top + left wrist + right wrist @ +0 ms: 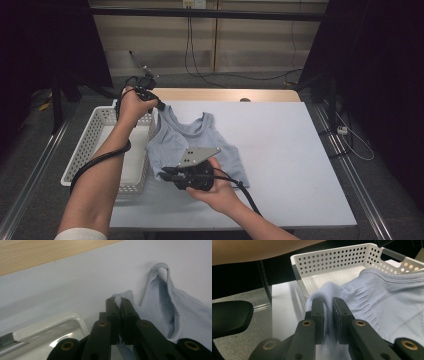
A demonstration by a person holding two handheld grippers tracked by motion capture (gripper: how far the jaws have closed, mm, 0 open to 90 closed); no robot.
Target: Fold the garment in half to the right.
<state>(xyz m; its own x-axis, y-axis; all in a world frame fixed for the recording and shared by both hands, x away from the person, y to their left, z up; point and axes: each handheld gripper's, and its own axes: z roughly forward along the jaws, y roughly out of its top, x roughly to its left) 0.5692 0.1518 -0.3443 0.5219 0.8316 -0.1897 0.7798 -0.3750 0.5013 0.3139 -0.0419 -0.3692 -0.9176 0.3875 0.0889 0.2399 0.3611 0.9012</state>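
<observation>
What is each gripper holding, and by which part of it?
Both hold the top. The left gripper pinches a shoulder strap. The right gripper pinches a fold at its hem, beside the basket.

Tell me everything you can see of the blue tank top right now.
The tank top is pale blue, knitted, with perforated mesh panels and ribbed edging. It lies partly spread on the white table, its left side raised beside the white perforated basket. The left gripper is shut on a shoulder strap; the right gripper is shut on a fold at its hem.
</observation>
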